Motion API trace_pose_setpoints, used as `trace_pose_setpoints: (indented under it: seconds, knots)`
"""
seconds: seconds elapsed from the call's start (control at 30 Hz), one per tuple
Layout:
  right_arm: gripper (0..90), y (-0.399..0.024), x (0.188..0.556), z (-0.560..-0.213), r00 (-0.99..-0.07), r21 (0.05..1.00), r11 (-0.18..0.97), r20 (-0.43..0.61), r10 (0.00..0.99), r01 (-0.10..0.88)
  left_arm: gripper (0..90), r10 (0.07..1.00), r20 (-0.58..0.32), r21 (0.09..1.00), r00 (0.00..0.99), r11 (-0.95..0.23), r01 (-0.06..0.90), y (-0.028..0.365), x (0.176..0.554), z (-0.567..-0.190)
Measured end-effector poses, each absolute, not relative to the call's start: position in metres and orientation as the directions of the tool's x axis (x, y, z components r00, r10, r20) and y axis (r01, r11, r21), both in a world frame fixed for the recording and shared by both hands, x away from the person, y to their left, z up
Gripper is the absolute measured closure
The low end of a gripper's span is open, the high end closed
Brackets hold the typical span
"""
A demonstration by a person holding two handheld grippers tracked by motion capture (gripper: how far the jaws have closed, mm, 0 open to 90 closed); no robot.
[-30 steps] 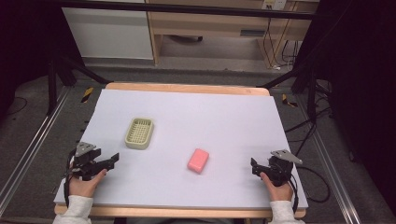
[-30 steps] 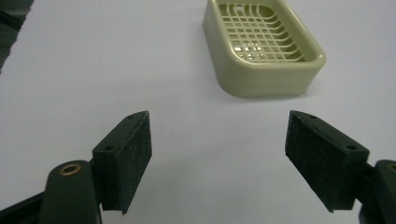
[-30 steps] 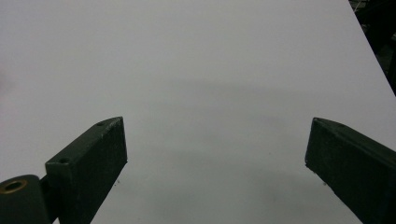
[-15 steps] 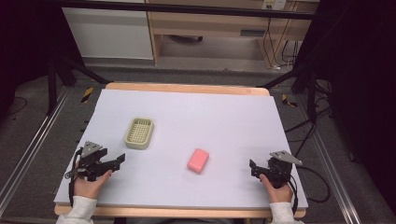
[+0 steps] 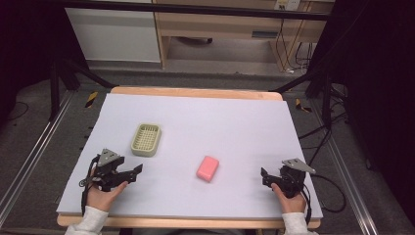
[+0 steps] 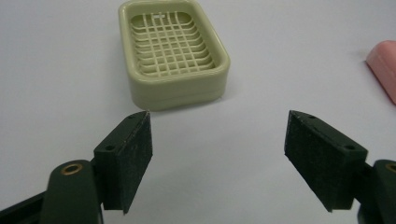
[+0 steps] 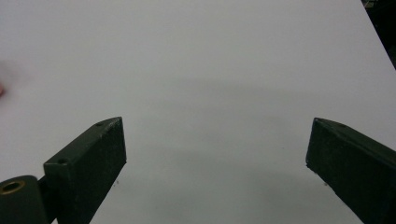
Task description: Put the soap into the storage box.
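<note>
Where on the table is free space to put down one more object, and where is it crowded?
The table is bare across its far half, beyond the soap dish, and on the right between the pink soap and the right gripper. It is tighter at the near left, where the open left gripper sits close to the dish.

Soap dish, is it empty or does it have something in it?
Empty: the soap dish shows its bare grid, and the pink soap lies apart on the table.

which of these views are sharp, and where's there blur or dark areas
High view: the white table is evenly lit, the surroundings fall dark. Left gripper view: the soap dish is crisp, the pink soap cut off at the frame edge. Right gripper view: the soap is only a blurred pink smear at the edge.
</note>
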State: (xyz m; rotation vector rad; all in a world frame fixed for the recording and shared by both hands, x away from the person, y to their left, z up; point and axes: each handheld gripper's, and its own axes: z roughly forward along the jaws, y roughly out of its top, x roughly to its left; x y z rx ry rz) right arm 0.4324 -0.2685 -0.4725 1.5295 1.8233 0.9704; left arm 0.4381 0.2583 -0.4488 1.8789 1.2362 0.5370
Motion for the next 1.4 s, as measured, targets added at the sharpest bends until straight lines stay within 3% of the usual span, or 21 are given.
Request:
trace_pose_setpoints:
  seconds: [1.4]
  knots:
    - [5.0,-0.264,0.433,-0.472,-0.187,0.822,0.1,0.009,0.982,0.561,22.3,0.835,-0.05,0.808,0.548,-0.289,0.513,0.21,0.454,-0.421]
